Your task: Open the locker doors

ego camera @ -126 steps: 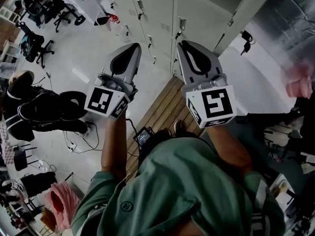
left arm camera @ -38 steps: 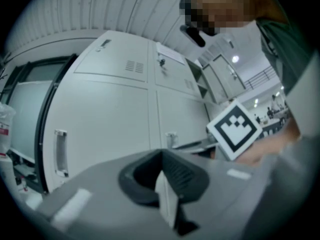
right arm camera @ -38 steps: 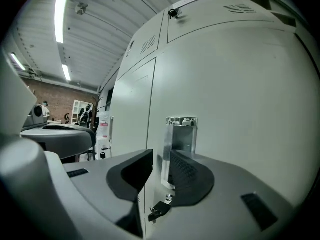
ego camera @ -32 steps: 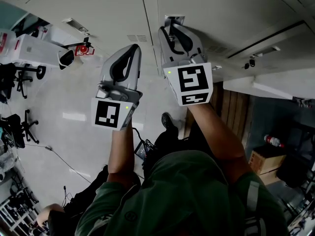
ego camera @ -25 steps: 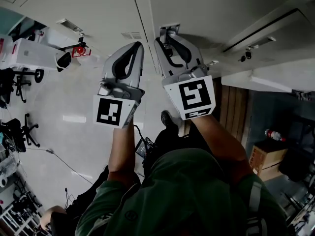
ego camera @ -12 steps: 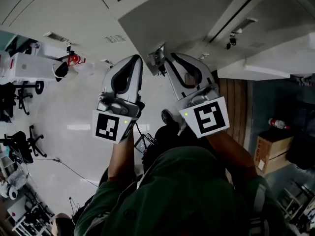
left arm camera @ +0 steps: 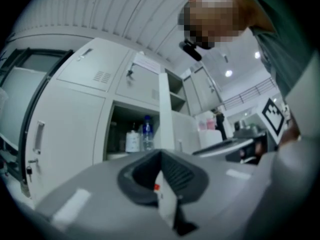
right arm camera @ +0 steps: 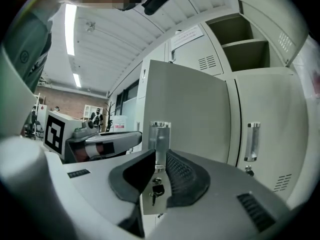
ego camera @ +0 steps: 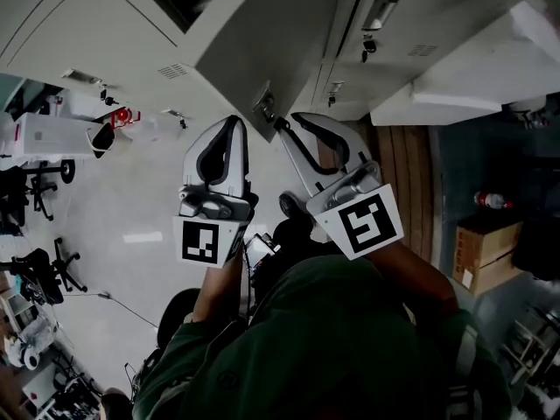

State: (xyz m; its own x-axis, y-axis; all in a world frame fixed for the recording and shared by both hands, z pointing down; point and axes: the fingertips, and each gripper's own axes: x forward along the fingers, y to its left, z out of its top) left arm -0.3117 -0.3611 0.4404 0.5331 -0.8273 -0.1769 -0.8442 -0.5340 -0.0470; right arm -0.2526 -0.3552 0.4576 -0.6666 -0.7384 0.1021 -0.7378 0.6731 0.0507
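The pale grey locker door (ego camera: pixel 262 42) stands swung out from the row of lockers. My right gripper (ego camera: pixel 278 122) is shut on its metal handle (ego camera: pixel 264 108). In the right gripper view the jaws (right arm camera: pixel 160 154) pinch the handle (right arm camera: pixel 160 134), a small key hangs below it, and the door (right arm camera: pixel 195 109) rises behind. My left gripper (ego camera: pixel 234 125) hangs beside it to the left, tips together and holding nothing. In the left gripper view its jaws (left arm camera: pixel 161 154) point at the door's edge (left arm camera: pixel 165 114), seen end on, and the opened compartment (left arm camera: pixel 125 129).
A water bottle (left arm camera: pixel 146 134) and a white container (left arm camera: pixel 132 141) stand in the opened locker. Closed doors with handles (right arm camera: pixel 252 141) lie to the right, and open shelves (right arm camera: pixel 240 39) are above. On the floor are office chairs (ego camera: pixel 35 182), a wooden strip (ego camera: pixel 407 173) and a cardboard box (ego camera: pixel 481 243).
The locker door has swung out from closed to well open, with my right gripper drawing its handle back. Both grippers have come back toward the person.
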